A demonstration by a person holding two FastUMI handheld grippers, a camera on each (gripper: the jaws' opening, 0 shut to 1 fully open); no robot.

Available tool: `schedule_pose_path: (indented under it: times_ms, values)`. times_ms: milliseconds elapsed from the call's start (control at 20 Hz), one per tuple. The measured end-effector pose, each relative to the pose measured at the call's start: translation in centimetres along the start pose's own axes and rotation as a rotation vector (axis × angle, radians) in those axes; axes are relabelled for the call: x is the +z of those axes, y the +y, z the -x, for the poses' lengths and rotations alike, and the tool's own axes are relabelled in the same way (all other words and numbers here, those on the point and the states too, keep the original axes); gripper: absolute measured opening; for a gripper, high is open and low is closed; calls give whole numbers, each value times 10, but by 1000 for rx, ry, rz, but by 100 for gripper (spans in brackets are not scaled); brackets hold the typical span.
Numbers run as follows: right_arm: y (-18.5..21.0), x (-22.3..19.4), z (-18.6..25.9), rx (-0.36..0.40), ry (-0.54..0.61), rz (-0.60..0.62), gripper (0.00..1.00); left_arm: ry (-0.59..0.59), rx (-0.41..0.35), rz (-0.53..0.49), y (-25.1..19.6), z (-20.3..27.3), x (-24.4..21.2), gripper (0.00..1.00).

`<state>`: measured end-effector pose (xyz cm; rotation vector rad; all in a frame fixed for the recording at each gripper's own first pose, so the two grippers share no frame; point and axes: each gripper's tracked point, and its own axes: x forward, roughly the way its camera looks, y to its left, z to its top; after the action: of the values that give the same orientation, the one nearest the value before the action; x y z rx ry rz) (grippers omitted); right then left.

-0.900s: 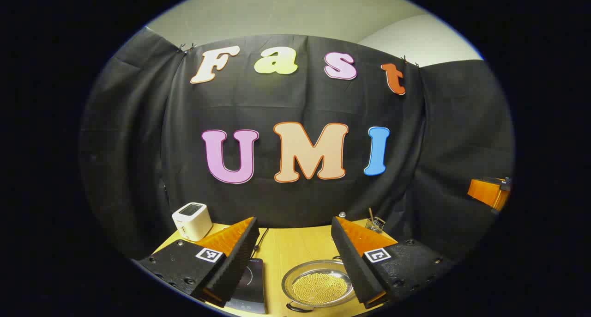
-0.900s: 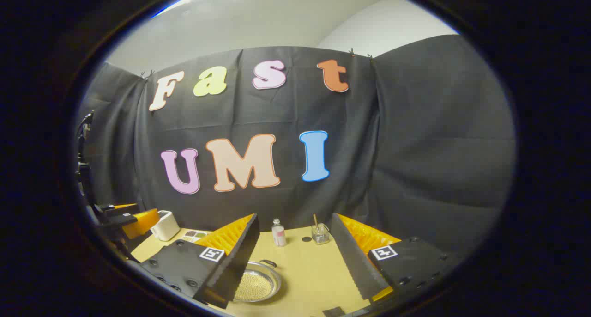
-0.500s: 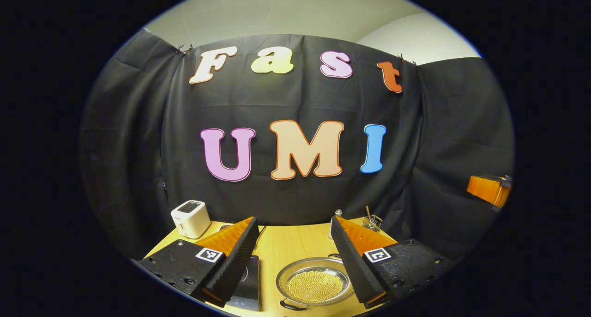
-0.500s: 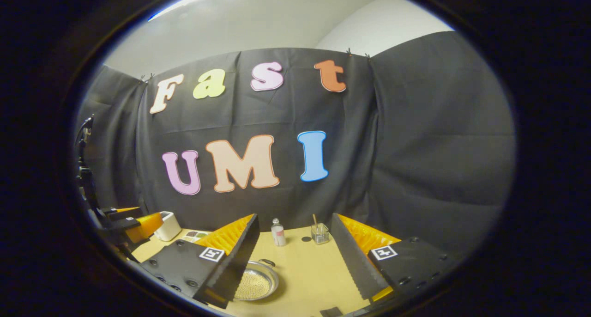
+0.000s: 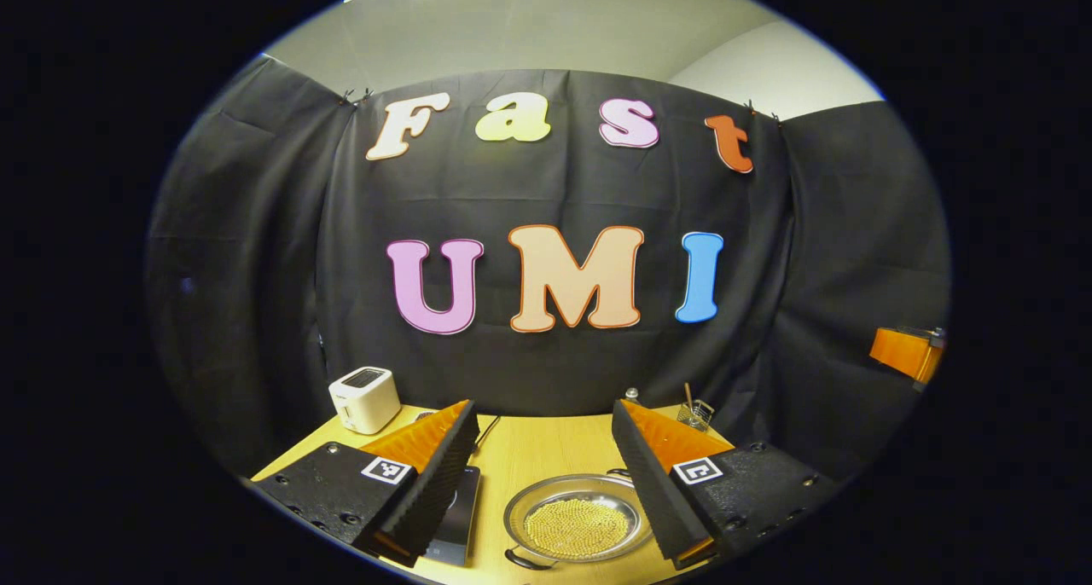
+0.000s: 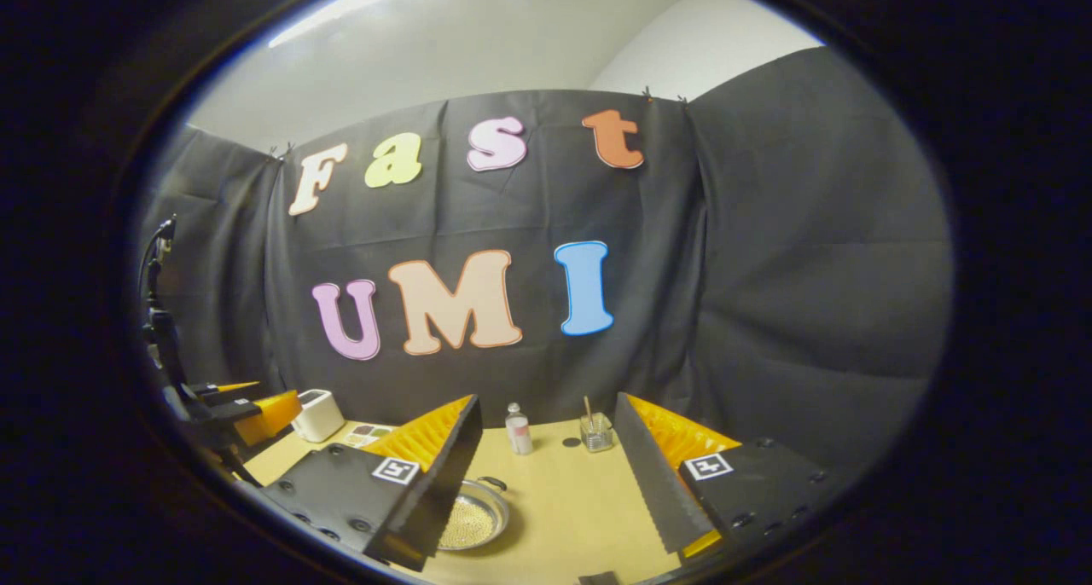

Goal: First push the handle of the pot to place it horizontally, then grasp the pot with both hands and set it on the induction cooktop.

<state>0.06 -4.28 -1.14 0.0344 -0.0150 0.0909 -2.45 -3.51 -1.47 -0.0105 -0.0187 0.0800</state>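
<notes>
- Steel pot [image 5: 577, 527] sits at the bottom centre of the left gripper view, between the spread fingers of the left gripper [image 5: 542, 483]; it has slid a little leftward since a moment ago.
- Right gripper [image 6: 546, 474] hangs open and empty too, pot [image 6: 471, 524] low and left of centre.
- Induction cooktop [image 5: 455, 517] lies just left of the pot on the worktop [image 5: 546, 448].
- Nothing is touched yet (both hands appear to be lining up), so the handle push remains.
- Toaster [image 5: 365, 399] stands far left.

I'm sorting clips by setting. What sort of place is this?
Likely a staged kitchen booth, not a real home: a black cloth wall behind a wooden table with a toaster, induction cooktop and pot.
</notes>
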Motion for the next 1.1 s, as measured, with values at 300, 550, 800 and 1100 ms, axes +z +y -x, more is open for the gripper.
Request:
schedule_pose_path:
  times_ms: [300,550,800,1100]
  values:
    - [-12,-6,-4,23,13,-4,93,-15,25,1,-2,15,0,92]
    - [-2,-12,-13,64,39,-6,84,-11,61,-20,9,27,0,96]
    - [11,-17,-16,116,45,-23,47,-5,113,-28,23,37,-2,96]
    - [-2,-47,-21,90,114,2,2,26,142,-15,28,46,-17,96]
